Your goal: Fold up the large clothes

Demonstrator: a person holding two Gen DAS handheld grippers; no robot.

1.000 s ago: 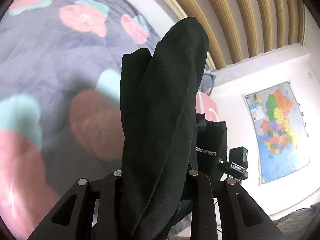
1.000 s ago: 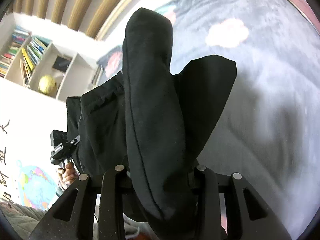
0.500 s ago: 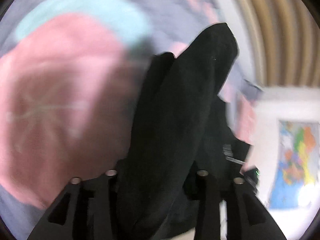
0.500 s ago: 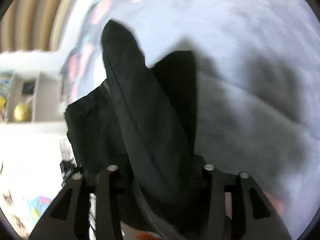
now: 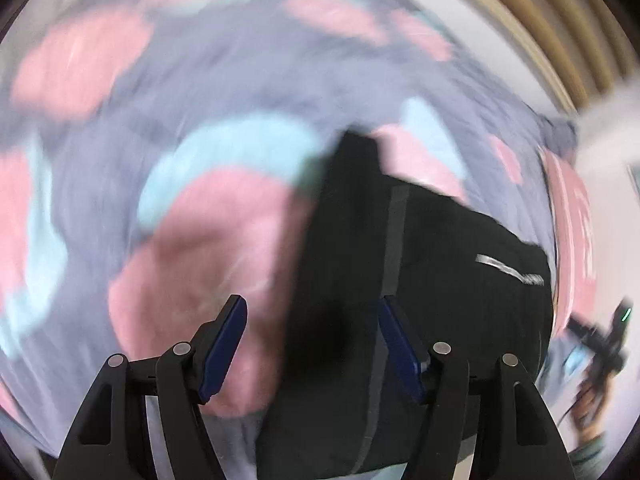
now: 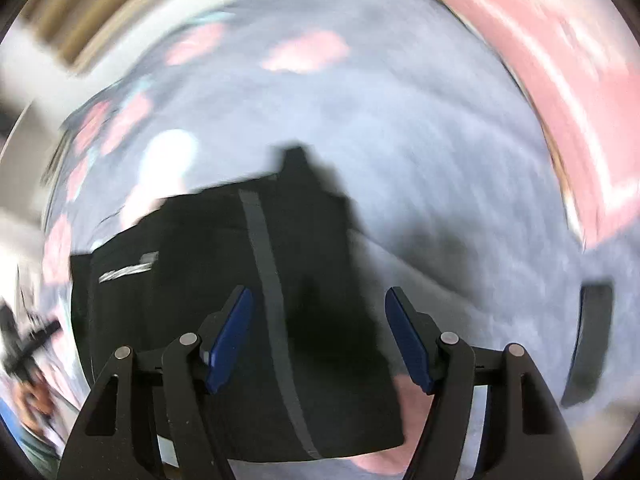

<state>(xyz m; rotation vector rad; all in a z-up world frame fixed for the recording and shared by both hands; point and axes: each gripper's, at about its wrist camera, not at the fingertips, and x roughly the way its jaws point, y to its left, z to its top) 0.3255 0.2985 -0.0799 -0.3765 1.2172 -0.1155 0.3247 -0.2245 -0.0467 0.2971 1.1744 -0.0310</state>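
A black garment [image 5: 420, 280] with a grey stripe and a small silver logo lies on the bed; it also shows in the right wrist view [image 6: 224, 264]. My left gripper [image 5: 312, 340] is open and empty, over the garment's left edge. My right gripper [image 6: 320, 332] is open and empty, over the garment's right edge. Both views are motion-blurred.
The bed cover [image 5: 120, 140] is grey with pink and light-blue patches. A pink pillow [image 6: 560, 60] lies at the upper right of the right wrist view. A dark flat object [image 6: 588, 340] lies on the cover at right. A slatted headboard [image 5: 560, 12] stands behind.
Both grippers have opened and let go of the black garment, which now lies on the bed. Both cameras are tilted down toward the bed.
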